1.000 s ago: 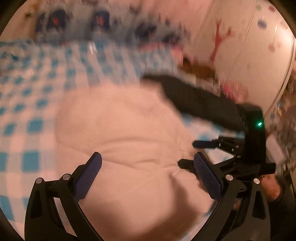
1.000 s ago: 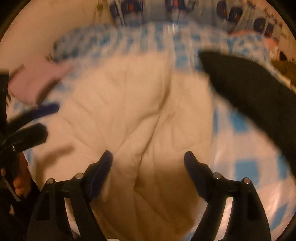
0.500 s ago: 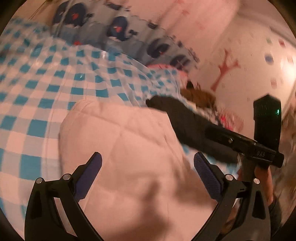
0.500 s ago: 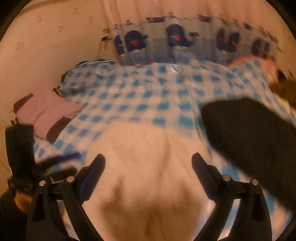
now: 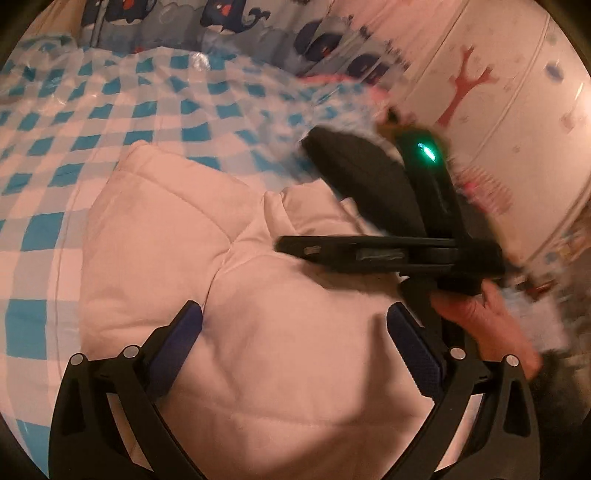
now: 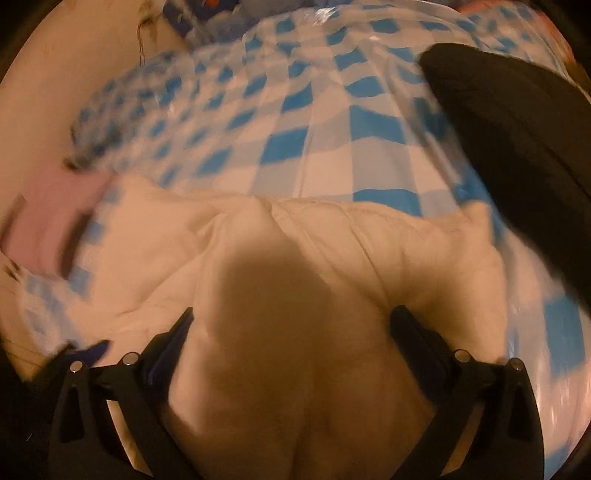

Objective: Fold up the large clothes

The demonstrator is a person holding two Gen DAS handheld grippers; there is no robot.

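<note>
A folded cream quilted garment (image 5: 258, 295) lies on the blue-and-white checked bed cover (image 5: 92, 129). My left gripper (image 5: 295, 350) is open just above its near part, holding nothing. In the left wrist view the right gripper's black body (image 5: 369, 251) reaches from the right over the garment's far right part. In the right wrist view my right gripper (image 6: 291, 347) is open over the same garment (image 6: 295, 295), empty. A dark garment (image 5: 362, 177) lies beyond it on the right; it also shows in the right wrist view (image 6: 517, 129).
A whale-print bumper (image 5: 221, 29) lines the far bed edge. A wall with a red tree sticker (image 5: 465, 85) stands at the right. A pink folded item (image 6: 48, 221) lies at the left in the right wrist view.
Both grippers swung up then came back down over the cream garment. The right gripper now reaches across the garment's far right part. Both stayed open.
</note>
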